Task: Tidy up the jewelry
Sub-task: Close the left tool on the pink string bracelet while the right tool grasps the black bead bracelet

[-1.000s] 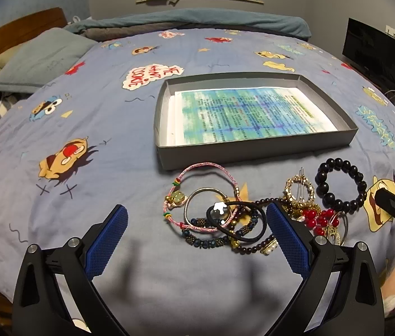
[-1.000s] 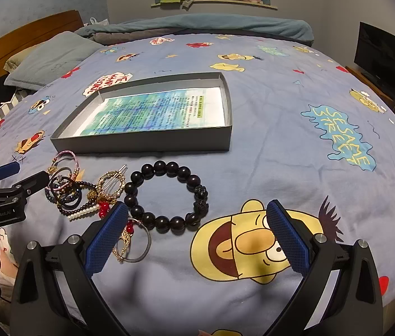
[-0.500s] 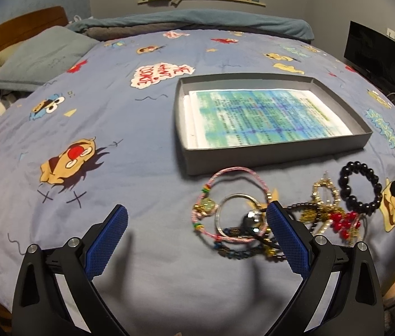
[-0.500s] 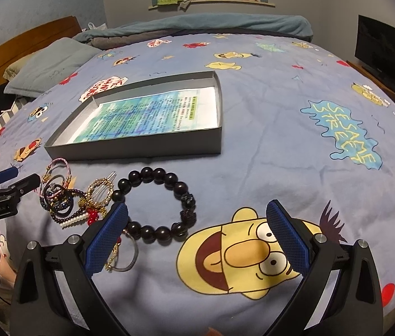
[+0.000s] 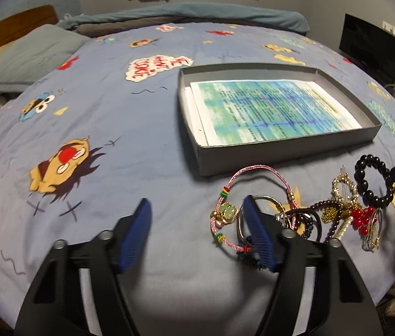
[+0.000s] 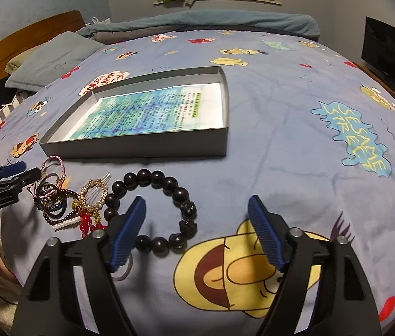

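**A:** What has changed for us in the last second?

**B:** Both tools have narrowed. Our left gripper was spread wide a second ago; now its blue pads stand closer together with only bedsheet between them, so it is part-closed and grasping nothing. It has also slid left, so the jewelry pile that lay between the fingers now sits at about 3 o'clock of it, with the right pad lying over the edge of the silver bangle and the pink cord bracelet.

**A:** And the right one?

**B:** Our right gripper has narrowed too, still unclenched, and holds nothing. The black bead bracelet was off its left finger before; now the left pad covers the bracelet's near-left beads, and half the loop lies inside the gap (whether the pad touches the beads we cannot tell).

**A:** So where does the job stand?

**B:** Barely begun, we judge. Every piece is still on the sheet at the near side of the grey box, which lies at 12 o'clock of the pile and holds only a printed sheet. The right tool looks set to pinch the bead bracelet first.
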Demonstrator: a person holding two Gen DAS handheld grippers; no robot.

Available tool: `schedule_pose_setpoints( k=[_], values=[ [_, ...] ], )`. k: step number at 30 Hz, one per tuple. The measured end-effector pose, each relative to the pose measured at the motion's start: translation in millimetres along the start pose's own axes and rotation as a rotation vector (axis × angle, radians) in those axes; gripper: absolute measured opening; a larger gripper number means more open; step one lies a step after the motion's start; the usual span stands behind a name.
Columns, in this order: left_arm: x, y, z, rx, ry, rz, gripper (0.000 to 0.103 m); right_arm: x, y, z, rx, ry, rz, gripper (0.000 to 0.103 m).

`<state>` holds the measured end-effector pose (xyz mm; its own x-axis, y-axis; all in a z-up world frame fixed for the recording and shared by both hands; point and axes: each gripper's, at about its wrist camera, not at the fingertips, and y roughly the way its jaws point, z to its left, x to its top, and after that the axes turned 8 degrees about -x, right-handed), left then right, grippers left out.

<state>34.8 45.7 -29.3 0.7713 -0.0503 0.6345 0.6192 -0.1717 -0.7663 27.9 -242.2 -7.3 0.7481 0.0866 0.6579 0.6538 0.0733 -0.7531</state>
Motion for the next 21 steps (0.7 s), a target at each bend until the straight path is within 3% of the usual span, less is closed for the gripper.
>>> schedule_pose_setpoints(
  k=[9,13,20,21],
  values=[
    [3.5,12.2,-3.2,-0.057,0.028,0.018,0.037,-0.2,10.2,4.0,0.049,-0.007,0.038,0.043],
    [4.8,17.0,-3.5,-0.059,0.037,0.024,0.028,-0.2,17.0,4.4,0.052,-0.011,0.054,0.041],
    [6.5,26.7,-2.2,-0.056,0.048,0.033,0.025,-0.4,26.4,4.1,0.061,-0.014,0.072,0.041],
    [6.1,27.2,-2.5,-0.052,0.052,0.034,0.019,-0.6,27.0,4.9,0.060,-0.022,0.072,0.038]
  ],
)
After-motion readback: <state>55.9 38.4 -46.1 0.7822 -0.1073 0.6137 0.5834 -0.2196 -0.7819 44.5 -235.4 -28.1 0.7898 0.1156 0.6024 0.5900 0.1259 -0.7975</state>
